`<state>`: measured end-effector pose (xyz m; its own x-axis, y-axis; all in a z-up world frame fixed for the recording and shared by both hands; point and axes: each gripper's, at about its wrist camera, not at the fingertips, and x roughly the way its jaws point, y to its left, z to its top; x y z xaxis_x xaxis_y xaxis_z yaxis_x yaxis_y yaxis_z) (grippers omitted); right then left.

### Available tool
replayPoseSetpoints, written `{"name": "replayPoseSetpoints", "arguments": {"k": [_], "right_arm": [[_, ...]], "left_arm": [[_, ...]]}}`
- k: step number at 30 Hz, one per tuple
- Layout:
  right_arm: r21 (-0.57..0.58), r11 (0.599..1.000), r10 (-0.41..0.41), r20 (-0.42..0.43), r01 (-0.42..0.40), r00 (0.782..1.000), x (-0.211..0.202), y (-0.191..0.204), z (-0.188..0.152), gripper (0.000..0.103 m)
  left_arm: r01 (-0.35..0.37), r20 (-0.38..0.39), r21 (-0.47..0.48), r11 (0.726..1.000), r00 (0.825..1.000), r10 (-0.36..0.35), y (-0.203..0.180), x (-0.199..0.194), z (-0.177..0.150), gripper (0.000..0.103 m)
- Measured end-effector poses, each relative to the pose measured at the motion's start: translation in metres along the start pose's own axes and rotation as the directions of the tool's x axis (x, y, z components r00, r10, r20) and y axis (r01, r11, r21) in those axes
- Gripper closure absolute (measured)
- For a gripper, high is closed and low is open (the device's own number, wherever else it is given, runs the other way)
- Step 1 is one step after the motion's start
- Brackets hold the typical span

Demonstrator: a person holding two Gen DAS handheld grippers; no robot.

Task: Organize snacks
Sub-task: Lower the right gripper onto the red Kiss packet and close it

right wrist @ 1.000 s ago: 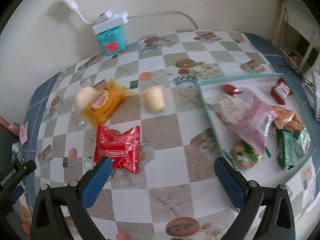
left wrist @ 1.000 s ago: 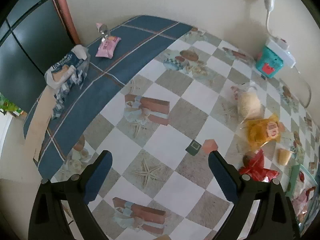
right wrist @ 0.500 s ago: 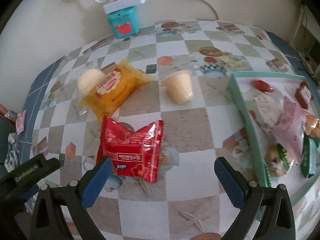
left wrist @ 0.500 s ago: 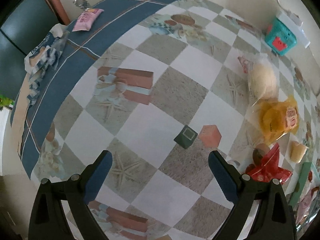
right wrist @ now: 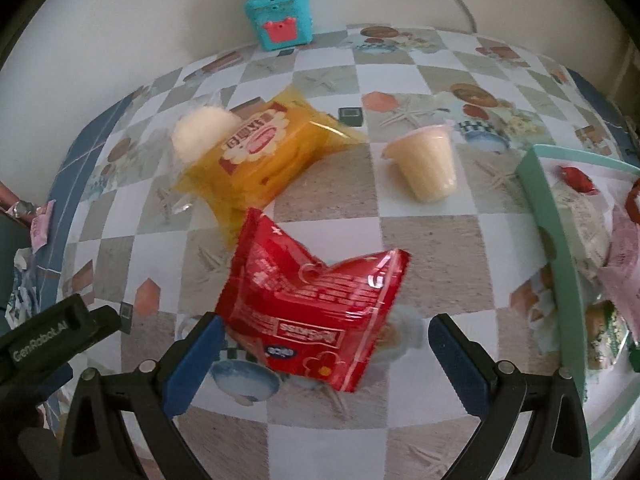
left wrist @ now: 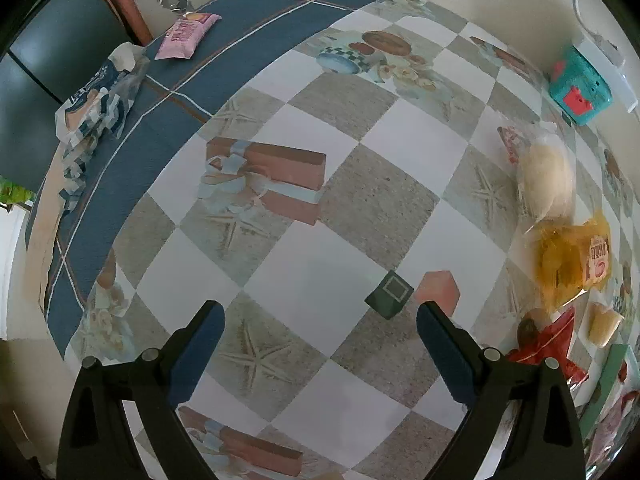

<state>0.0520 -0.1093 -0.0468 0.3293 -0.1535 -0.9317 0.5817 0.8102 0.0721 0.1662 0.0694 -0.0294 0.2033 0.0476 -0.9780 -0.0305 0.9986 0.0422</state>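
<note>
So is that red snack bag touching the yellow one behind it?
Touching. In the right wrist view, the red bag's upper corner overlaps the yellow bag's near edge with no tablecloth showing between them.

Your bench [right wrist: 420,240], checkered cloth with a blue border, is carrying a red packet [right wrist: 312,308], yellow packet [right wrist: 264,152], white bun [right wrist: 200,132], pudding cup [right wrist: 424,164], teal box [right wrist: 280,16], green tray [right wrist: 560,260] and, at the far blue edge, a pink packet [left wrist: 186,34].

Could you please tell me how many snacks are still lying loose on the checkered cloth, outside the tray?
4: the red packet between the right gripper's open fingers, the yellow pack behind it, the white bun at its left, and the pudding cup beside the tray.
</note>
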Motion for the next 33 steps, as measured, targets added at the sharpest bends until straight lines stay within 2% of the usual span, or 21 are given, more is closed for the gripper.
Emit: {"name": "replayPoseSetpoints", "arguments": {"k": [13, 18, 27, 33], "right_arm": [[-0.102, 0.995, -0.006, -0.006, 0.005, 1.000, 0.014, 0.022, -0.001, 0.000], [-0.157, 0.986, -0.049, 0.005, 0.049, 0.999, 0.020, 0.032, -0.003, 0.000], [-0.124, 0.989, -0.084, 0.023, 0.086, 0.996, 0.022, 0.020, 0.003, 0.001], [-0.066, 0.993, -0.097, 0.036, 0.099, 0.995, 0.020, -0.001, 0.012, 0.008]], "left_arm": [[-0.005, 0.022, -0.006, 1.000, 1.000, 0.005, 0.004, -0.008, 0.002, 0.006], [-0.011, 0.025, -0.008, 1.000, 1.000, 0.011, 0.005, -0.012, 0.002, 0.006], [-0.021, 0.029, 0.002, 1.000, 0.999, 0.021, -0.001, -0.009, -0.002, 0.006], [-0.025, 0.024, 0.012, 1.000, 0.999, 0.024, -0.005, -0.009, -0.003, 0.006]]}}
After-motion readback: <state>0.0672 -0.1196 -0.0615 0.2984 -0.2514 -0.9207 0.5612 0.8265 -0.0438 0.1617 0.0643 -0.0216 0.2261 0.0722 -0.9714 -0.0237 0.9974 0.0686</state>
